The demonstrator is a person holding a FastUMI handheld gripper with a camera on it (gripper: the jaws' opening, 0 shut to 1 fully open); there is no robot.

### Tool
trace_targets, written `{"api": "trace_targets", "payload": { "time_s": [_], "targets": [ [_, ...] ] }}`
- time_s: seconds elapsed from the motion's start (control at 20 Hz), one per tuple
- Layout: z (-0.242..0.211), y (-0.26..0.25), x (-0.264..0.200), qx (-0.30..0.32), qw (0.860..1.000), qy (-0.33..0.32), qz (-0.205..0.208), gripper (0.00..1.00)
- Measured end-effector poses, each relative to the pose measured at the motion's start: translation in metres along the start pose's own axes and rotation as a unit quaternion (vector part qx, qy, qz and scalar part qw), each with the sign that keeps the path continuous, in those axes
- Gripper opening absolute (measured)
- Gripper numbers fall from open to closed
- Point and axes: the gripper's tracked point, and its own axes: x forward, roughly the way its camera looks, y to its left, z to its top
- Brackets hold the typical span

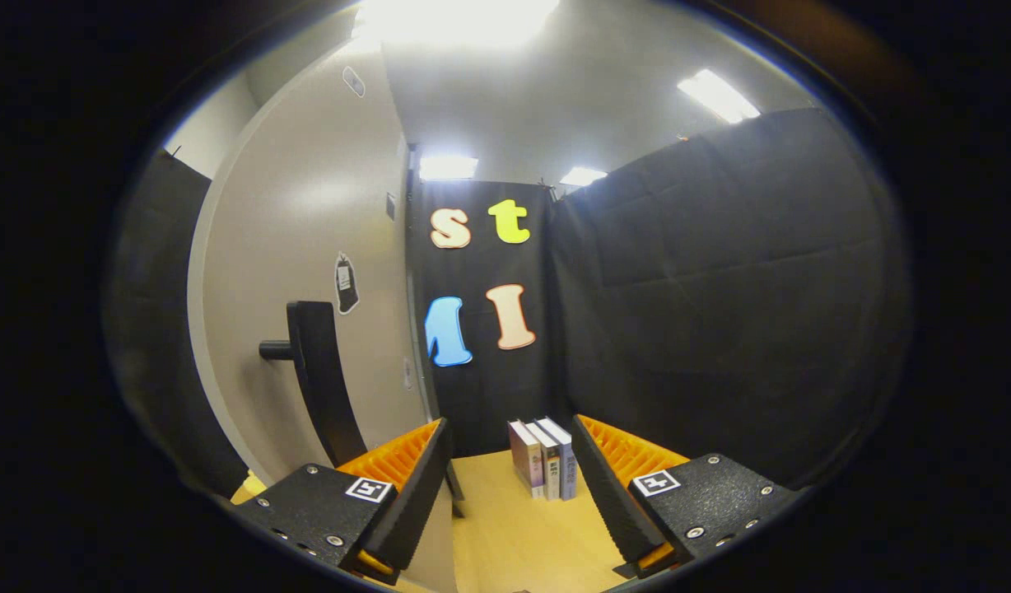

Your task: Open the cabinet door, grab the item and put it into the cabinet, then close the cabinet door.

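Wooden counter (505, 527) carried three upright books (543, 457), which stood straight ahead of our tongs (512, 482), beyond the tips. We held the tongs released, grasping nothing. Left of the books stood the cabinet door (308, 247) with its dark handle (316, 379).
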Motion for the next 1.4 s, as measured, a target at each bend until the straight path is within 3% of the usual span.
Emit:
{"api": "trace_targets", "payload": {
  "time_s": [0.85, 1.4],
  "targets": [
    [-0.004, 0.172, 0.011, 0.012, 0.994, 0.011, 0.104, 0.92],
    [-0.024, 0.243, 0.04, 0.013, 0.989, 0.036, 0.144, 0.93]
  ]
}}
